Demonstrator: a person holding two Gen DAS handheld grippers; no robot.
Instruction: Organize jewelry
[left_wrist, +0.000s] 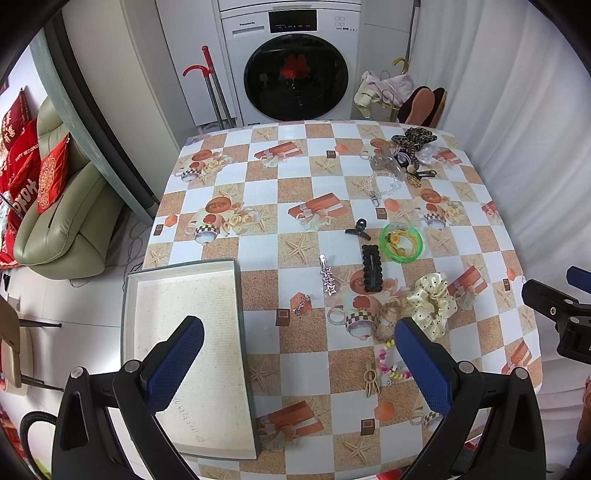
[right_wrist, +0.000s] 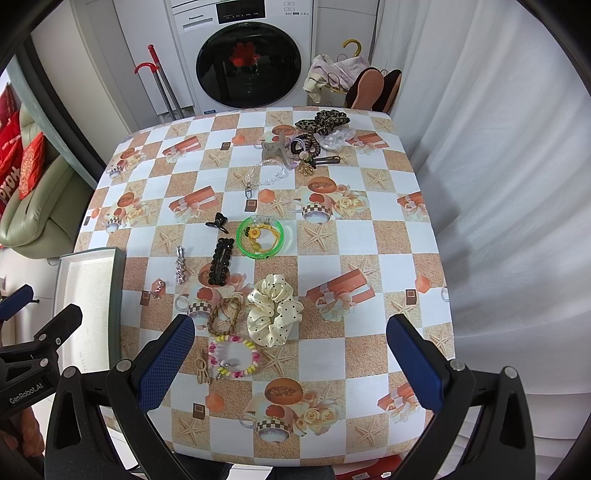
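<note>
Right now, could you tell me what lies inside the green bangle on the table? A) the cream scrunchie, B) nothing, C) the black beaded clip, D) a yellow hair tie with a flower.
D: the green bangle encircles a yellow hair tie with a small flower.

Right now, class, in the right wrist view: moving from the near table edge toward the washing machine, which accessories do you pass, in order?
Pastel bead bracelet → cream polka-dot scrunchie → black hair clip → green bangle → clear chain → leopard-print bow.
</note>
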